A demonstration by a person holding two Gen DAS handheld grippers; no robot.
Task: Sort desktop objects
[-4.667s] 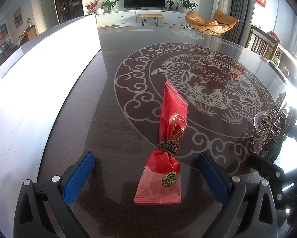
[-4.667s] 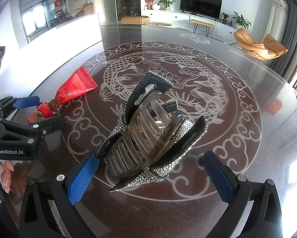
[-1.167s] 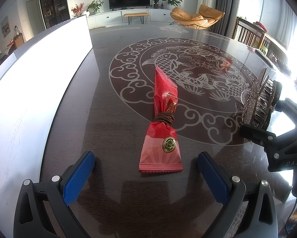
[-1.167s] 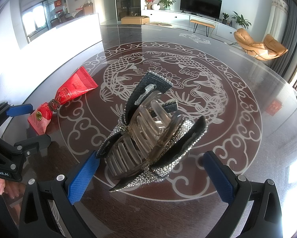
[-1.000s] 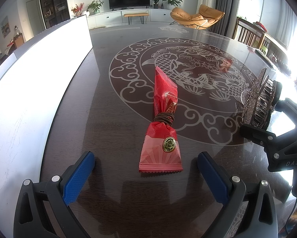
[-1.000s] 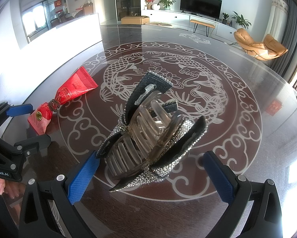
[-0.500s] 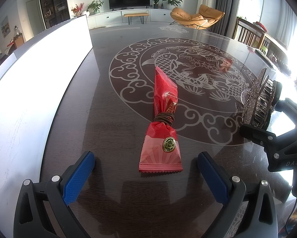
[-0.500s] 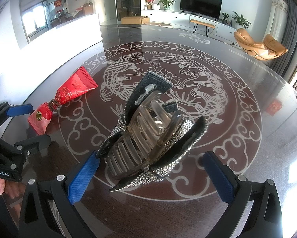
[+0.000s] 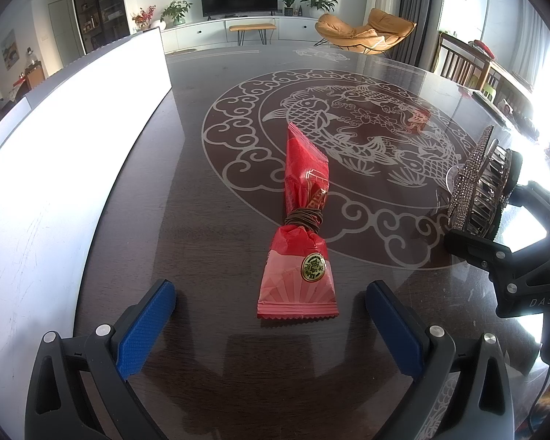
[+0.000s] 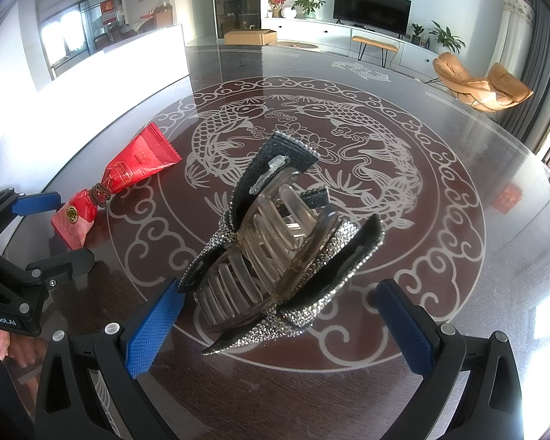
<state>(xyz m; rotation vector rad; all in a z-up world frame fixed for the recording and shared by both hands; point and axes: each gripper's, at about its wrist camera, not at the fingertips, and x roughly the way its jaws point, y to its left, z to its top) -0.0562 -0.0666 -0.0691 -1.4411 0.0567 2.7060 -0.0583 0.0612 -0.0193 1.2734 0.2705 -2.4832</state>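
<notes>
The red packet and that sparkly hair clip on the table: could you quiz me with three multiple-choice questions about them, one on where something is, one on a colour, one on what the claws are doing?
1. Where does the red packet lie?
A. On the table ahead of the left claw
B. Inside a white box
C. On top of the hair clip

2. What colour are the pads on the claws?
A. Green
B. Blue
C. Yellow

3. What is the right claw doing with the hair clip?
A. Squeezing it shut
B. Lifting it off the table
C. Open, with the clip between its fingers

Answers:
1. A: the packet lies flat on the dark table, just beyond the open left claw.
2. B: all four pads show blue.
3. C: the right fingers stand wide apart, and the right pad is clear of the clip.
</notes>
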